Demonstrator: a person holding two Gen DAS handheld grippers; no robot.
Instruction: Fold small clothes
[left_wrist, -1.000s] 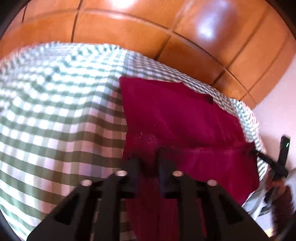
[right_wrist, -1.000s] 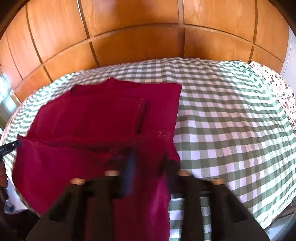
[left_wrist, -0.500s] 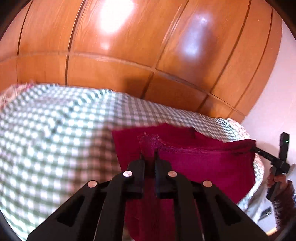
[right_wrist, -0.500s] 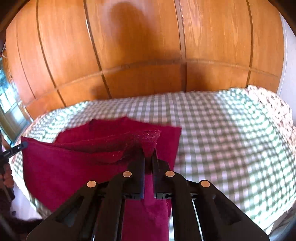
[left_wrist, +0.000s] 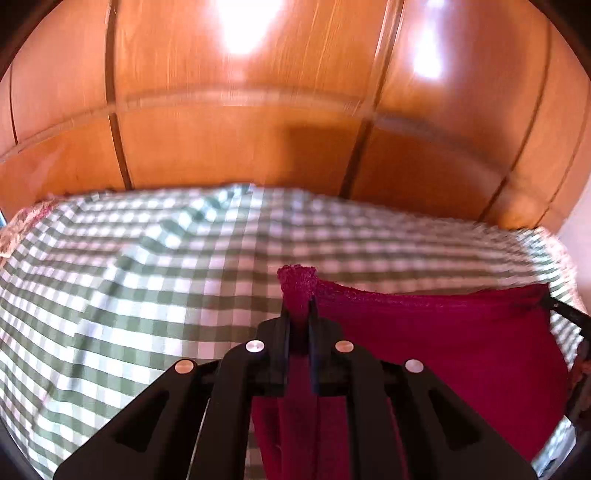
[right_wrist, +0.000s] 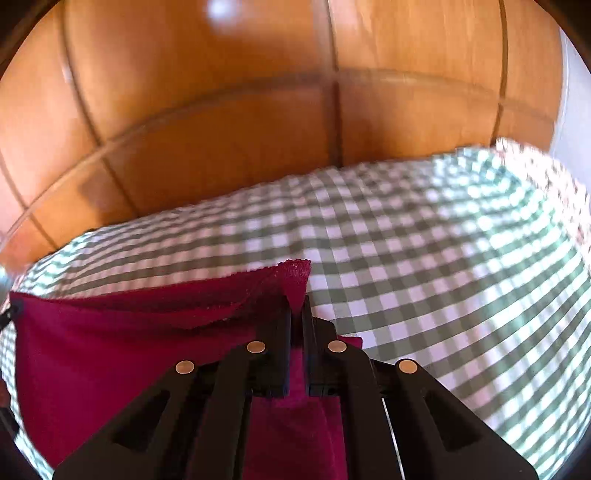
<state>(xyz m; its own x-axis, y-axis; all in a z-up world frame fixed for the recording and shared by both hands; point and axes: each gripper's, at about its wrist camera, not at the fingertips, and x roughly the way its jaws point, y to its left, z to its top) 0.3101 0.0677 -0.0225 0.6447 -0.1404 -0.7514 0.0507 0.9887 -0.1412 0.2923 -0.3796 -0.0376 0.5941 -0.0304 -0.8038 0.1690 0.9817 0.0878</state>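
L claw + R claw, each clamped on red garment corner.

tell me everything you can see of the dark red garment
The dark red garment is soft, fuzzy-edged knit-like cloth. The left hand-held gripper and right hand-held gripper are each shut on a corner of it, its top edge stretched between them. The rest hangs below that edge in front of the green checked cloth.

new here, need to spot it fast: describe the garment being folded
On the green-checked cloth before the wood panelling lies one dark red garment. Both tongs pinch its edge. It is the only plain, unpatterned fabric there.
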